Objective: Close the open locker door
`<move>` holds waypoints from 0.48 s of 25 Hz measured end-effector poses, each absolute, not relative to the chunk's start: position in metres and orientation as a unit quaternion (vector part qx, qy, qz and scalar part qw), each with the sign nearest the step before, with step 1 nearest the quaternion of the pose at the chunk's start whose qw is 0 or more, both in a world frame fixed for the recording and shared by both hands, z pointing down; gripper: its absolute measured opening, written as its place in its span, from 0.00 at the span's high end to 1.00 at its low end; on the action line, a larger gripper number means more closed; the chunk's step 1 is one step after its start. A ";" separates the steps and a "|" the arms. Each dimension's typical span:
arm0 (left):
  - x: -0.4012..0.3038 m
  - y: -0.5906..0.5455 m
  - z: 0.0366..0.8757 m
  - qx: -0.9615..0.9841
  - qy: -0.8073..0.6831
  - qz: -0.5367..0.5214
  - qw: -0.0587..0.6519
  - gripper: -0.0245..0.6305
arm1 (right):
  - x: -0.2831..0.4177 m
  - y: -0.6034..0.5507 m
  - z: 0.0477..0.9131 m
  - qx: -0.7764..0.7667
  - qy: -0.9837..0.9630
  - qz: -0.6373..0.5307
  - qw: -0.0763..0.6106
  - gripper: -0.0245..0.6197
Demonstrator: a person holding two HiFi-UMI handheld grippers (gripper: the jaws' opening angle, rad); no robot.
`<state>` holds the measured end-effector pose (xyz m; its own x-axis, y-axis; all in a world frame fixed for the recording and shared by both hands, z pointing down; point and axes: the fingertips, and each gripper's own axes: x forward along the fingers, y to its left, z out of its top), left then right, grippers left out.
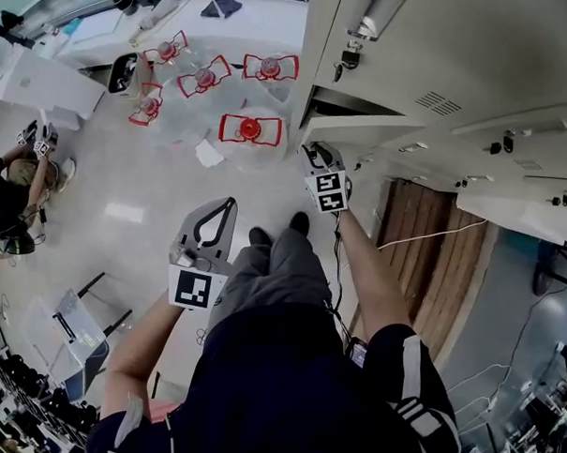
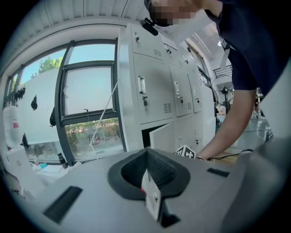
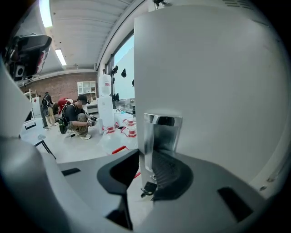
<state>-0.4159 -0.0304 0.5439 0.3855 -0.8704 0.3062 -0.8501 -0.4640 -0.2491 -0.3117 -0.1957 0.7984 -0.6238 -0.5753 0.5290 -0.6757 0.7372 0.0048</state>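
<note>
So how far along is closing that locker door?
Done: the right gripper is clamped on the locker door at its edge, by the metal handle. In hand: the door stands ajar, the dark opening showing. Left: swing it flush. The left gripper, shut and empty, hangs aside.

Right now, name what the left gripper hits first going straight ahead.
Probably the white locker bank, near the open compartment; nothing shows nearer, though depth is unclear.

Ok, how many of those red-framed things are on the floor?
5 red-framed things: one nearest the lockers, two above it, two further left. More may be hidden.
</note>
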 end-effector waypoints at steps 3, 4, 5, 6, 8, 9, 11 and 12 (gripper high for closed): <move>-0.413 -0.048 0.550 -0.834 0.517 -0.194 0.021 0.96 | -0.314 -0.200 0.795 0.351 -0.897 0.100 0.250 0.83; -0.412 -0.055 0.551 -0.834 0.517 -0.192 0.021 0.96 | -0.314 -0.203 0.794 0.352 -0.897 0.100 0.248 0.83; -0.411 -0.060 0.551 -0.835 0.515 -0.193 0.024 0.96 | -0.314 -0.205 0.794 0.352 -0.897 0.101 0.246 0.83; -0.410 -0.065 0.551 -0.835 0.514 -0.194 0.026 0.96 | -0.315 -0.206 0.794 0.352 -0.897 0.102 0.246 0.84; -0.409 -0.074 0.551 -0.834 0.518 -0.191 0.022 0.96 | -0.316 -0.208 0.793 0.351 -0.897 0.103 0.247 0.84; -0.408 -0.077 0.551 -0.833 0.520 -0.190 0.019 0.96 | -0.316 -0.208 0.793 0.350 -0.897 0.103 0.248 0.85; -0.407 -0.084 0.549 -0.832 0.519 -0.194 0.023 0.96 | -0.315 -0.208 0.793 0.351 -0.897 0.104 0.249 0.85; -0.406 -0.087 0.548 -0.832 0.520 -0.194 0.025 0.96 | -0.315 -0.208 0.793 0.352 -0.897 0.105 0.247 0.85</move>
<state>-0.4062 -0.0865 0.5476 0.3846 -0.8741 0.2967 -0.8550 -0.4585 -0.2424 -0.3151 -0.2079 0.7931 -0.6298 -0.5796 0.5171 -0.6831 0.7302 -0.0136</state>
